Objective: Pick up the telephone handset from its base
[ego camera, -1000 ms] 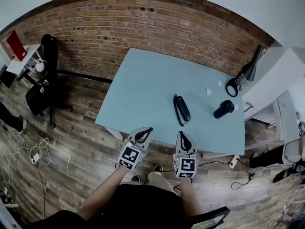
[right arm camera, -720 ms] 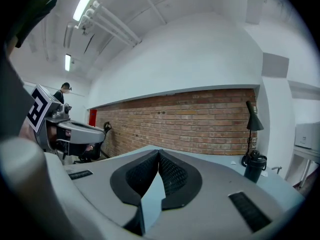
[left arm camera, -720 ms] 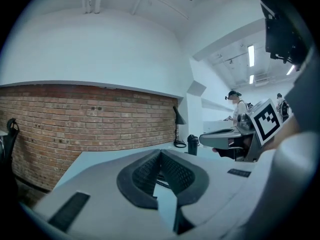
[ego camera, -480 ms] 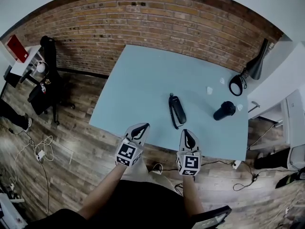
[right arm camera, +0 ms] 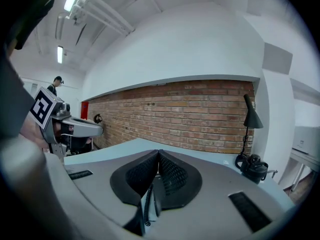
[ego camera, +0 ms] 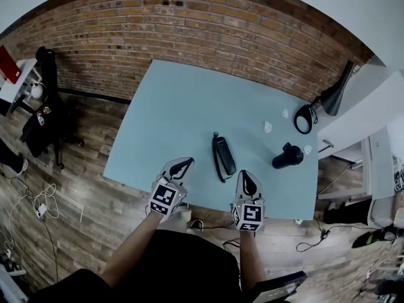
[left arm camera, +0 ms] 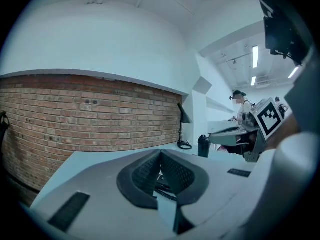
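Note:
A black telephone (ego camera: 223, 156) lies on the light blue table (ego camera: 183, 112), its handset resting on its base and a coiled cord along its left side. My left gripper (ego camera: 184, 163) is shut and empty, over the table's near edge, left of the phone. My right gripper (ego camera: 247, 179) is shut and empty too, just short and right of the phone. In the left gripper view the shut jaws (left arm camera: 160, 155) hide most of the telephone (left arm camera: 163, 183). Below the right gripper's shut tips (right arm camera: 158, 154) the telephone's cord (right arm camera: 146, 206) shows.
A black cylindrical object (ego camera: 287, 156) stands right of the phone. A black desk lamp (ego camera: 332, 92) with its ring base (ego camera: 304, 118) is at the far right corner. Small white scraps (ego camera: 267, 127) lie near it. A brick wall (ego camera: 189, 30) runs behind the table.
Both grippers have moved forward from off the near edge to over it, closer to the phone. Both have stayed shut.

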`<state>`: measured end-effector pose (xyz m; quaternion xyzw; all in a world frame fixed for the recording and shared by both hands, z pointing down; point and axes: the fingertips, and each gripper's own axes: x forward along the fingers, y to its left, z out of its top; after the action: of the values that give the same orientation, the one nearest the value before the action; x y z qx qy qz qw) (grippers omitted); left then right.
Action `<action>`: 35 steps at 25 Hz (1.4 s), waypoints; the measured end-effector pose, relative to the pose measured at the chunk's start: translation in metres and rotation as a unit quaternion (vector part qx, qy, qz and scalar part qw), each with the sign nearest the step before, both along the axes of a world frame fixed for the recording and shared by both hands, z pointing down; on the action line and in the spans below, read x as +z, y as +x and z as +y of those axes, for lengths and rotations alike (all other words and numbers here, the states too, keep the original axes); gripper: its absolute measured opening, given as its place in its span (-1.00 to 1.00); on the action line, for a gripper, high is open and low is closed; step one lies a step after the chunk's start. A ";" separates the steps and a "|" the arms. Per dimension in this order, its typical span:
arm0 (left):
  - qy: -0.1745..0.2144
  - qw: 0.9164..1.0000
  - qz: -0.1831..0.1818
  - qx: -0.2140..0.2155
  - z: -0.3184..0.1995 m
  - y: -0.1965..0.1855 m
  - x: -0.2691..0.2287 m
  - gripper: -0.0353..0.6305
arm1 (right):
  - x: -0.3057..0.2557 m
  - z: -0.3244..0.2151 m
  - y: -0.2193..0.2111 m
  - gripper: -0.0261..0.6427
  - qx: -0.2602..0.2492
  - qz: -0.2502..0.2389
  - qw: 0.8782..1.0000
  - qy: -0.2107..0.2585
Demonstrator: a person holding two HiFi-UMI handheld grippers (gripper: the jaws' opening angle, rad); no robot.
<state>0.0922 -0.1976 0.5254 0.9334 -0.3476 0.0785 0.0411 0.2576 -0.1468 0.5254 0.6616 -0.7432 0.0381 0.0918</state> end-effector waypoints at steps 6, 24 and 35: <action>-0.011 1.000 0.021 0.019 -0.037 0.007 0.000 -0.83 | 0.002 -0.035 0.007 -0.88 0.003 0.025 0.999 -0.023; -0.013 0.999 0.030 0.018 -0.084 -0.005 0.013 -0.83 | 0.124 -0.110 0.011 -0.46 -0.063 0.054 0.975 -0.207; -0.012 0.999 0.032 -0.013 -0.102 -0.023 0.011 -0.83 | 0.211 -0.112 -0.001 0.13 -0.099 0.028 0.929 -0.356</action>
<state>0.0688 -0.2997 0.5360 0.9304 -0.3572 0.0525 0.0639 0.2564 -0.2588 0.7367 0.5097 -0.7395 0.2723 0.3452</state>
